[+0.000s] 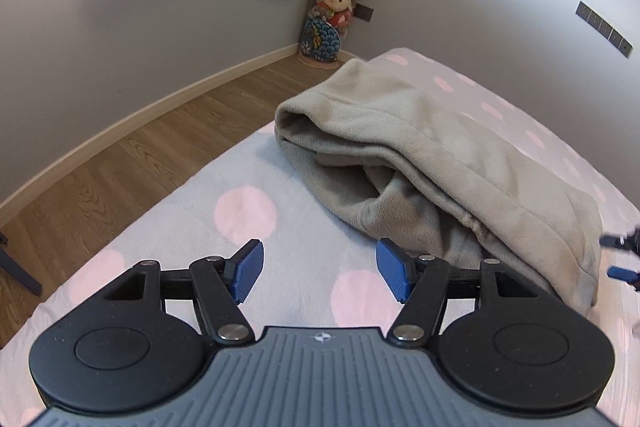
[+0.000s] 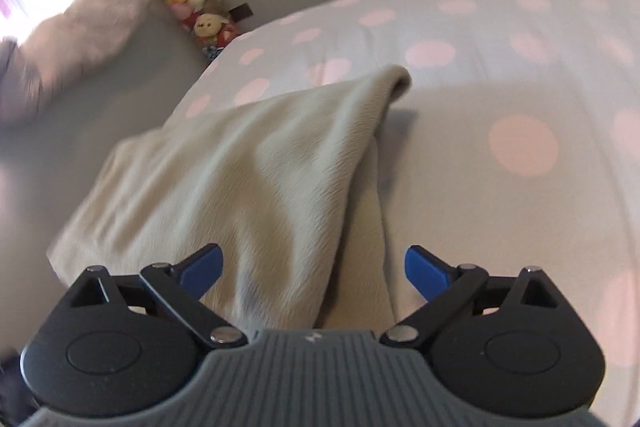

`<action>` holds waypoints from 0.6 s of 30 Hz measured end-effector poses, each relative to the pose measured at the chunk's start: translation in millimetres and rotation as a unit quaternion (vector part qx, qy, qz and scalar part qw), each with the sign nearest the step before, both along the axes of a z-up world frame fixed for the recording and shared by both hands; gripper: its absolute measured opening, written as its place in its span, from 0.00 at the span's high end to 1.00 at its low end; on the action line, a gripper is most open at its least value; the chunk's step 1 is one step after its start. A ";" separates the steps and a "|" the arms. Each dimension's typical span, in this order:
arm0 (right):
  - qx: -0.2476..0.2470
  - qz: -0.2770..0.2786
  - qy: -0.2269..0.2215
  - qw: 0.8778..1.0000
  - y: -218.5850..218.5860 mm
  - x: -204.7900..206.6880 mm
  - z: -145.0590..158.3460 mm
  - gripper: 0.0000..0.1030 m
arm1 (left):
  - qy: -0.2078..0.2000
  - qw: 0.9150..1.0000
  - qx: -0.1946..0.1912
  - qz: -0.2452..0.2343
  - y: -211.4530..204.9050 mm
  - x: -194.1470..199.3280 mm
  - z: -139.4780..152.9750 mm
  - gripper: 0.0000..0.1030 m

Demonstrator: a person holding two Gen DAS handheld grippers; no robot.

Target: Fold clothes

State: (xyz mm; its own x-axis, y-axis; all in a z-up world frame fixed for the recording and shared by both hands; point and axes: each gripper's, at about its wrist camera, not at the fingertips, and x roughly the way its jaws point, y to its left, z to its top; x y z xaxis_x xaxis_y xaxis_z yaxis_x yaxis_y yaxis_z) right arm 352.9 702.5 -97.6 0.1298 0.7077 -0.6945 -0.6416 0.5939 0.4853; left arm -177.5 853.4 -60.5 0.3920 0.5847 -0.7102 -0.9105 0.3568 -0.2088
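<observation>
A beige fleece garment [image 1: 436, 163] is seen lying folded over on the polka-dot bedsheet [image 1: 244, 215], toward the right of the left wrist view, its thick rolled edge facing the near left. The left gripper [image 1: 320, 269] is held with its jaws apart over bare sheet, nothing between the blue pads [image 1: 249, 269], the right pad just beside the garment's near edge. In the right wrist view the right gripper [image 2: 314, 269] is spread wide above the same garment [image 2: 248, 167], and no cloth is pinched; fabric merely lies beneath the open jaws.

The risks are read from here. The fold is loose and bulky, with a gaping mouth at the left end, so it is likely to spring open if only the top layer is caught. If the pads are closed too shallowly, a single ply may be lifted and the bundle dragged askew. The sheet itself could be nipped along with the fleece, since both are soft and lie flush. The garment sits near the bed's far corner, so a strong pull could slide it toward the wooden floor [image 1: 120, 163].
</observation>
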 end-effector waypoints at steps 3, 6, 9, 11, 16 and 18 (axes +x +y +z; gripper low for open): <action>0.028 -0.017 0.080 0.996 8.0 36.0 -25.4 0.04 | 0.010 1.000 -0.003 0.000 -11.2 -7.1 5.8 0.41; 0.056 -0.039 0.161 0.985 15.8 61.7 -57.6 0.05 | 0.019 1.000 -0.003 0.008 -19.4 -18.1 14.2 0.41; 0.100 -0.039 0.184 0.977 19.4 65.6 -74.9 0.05 | 0.029 0.999 0.001 0.015 -26.2 -27.7 23.0 0.41; 0.114 -0.031 0.186 0.975 26.6 63.2 -77.6 0.07 | 0.037 0.999 0.006 0.017 -30.9 -33.1 27.9 0.41; 0.120 -0.018 0.193 0.974 48.8 58.4 -71.3 0.48 | 0.043 0.999 0.000 0.025 -38.2 -39.7 29.3 0.41; 0.107 -0.009 0.165 0.980 55.6 53.7 -57.0 0.59 | 0.040 0.999 -0.004 0.031 -38.9 -41.5 28.7 0.41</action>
State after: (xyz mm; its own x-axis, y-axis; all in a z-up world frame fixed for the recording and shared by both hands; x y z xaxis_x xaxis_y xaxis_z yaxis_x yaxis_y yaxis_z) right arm 406.6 758.1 -154.6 -0.0631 0.8414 -0.5366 -0.4191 0.4656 0.7794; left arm -218.9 814.5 -31.8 0.2978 0.5994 -0.7430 -0.9445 0.2982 -0.1380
